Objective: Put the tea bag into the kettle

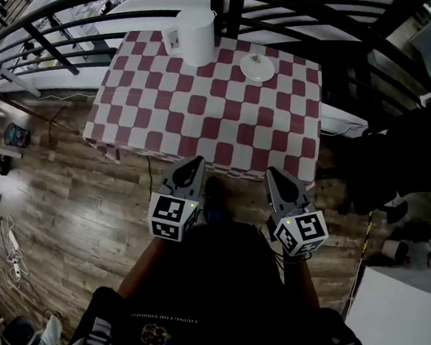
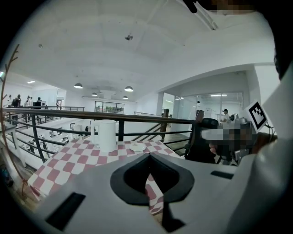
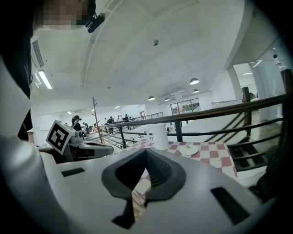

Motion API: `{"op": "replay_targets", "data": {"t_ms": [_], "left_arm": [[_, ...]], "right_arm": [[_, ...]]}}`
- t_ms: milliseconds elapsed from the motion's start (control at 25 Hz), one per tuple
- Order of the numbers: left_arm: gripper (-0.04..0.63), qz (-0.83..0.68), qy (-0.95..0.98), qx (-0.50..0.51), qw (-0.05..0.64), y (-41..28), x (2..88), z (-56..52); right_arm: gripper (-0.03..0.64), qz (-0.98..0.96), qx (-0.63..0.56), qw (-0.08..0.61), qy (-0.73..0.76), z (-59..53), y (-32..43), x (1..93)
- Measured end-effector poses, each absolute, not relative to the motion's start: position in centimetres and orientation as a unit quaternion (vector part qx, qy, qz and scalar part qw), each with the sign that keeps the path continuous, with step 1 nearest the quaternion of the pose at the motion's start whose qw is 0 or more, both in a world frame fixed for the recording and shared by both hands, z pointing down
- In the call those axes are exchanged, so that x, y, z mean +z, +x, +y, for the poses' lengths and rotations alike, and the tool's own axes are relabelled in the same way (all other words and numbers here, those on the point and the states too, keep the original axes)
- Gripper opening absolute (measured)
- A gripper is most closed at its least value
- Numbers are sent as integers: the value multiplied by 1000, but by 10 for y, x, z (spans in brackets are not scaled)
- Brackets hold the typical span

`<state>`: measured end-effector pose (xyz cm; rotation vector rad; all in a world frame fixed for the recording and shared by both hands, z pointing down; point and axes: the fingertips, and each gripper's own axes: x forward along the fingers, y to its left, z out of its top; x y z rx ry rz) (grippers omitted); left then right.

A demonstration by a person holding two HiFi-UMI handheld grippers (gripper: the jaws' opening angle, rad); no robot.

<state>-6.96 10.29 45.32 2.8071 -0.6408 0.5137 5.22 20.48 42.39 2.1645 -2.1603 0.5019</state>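
A white kettle [image 1: 197,33] stands at the far edge of a table with a red-and-white chequered cloth [image 1: 195,124]. To its right lies a small white saucer [image 1: 257,67] with a small pale thing on it, too small to name. Both grippers hang over the wooden floor, short of the table's near edge, each with its jaws together and nothing between them: my left gripper [image 1: 192,166] and my right gripper [image 1: 275,175]. The left gripper view shows the kettle [image 2: 106,135] and saucer [image 2: 137,146] beyond the closed tips [image 2: 149,155]. So does the right gripper view: kettle [image 3: 160,136], saucer [image 3: 188,149], tips [image 3: 145,151].
A black metal railing [image 1: 282,0] runs behind the table. A dark chair and dark bulk [image 1: 405,155] stand at the table's right. A white tabletop corner [image 1: 413,308] is at the bottom right. Cables and a power strip [image 1: 10,243] lie on the floor at left.
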Motion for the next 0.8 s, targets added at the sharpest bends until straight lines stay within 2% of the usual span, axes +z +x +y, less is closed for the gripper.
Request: {"op": "replay_targets", "data": {"t_ms": [800], "left_arm": [[2,-236,950,172,112,-84,456,89]], "right_arm": [[14,-703,153,23,694,188,46,419]]}}
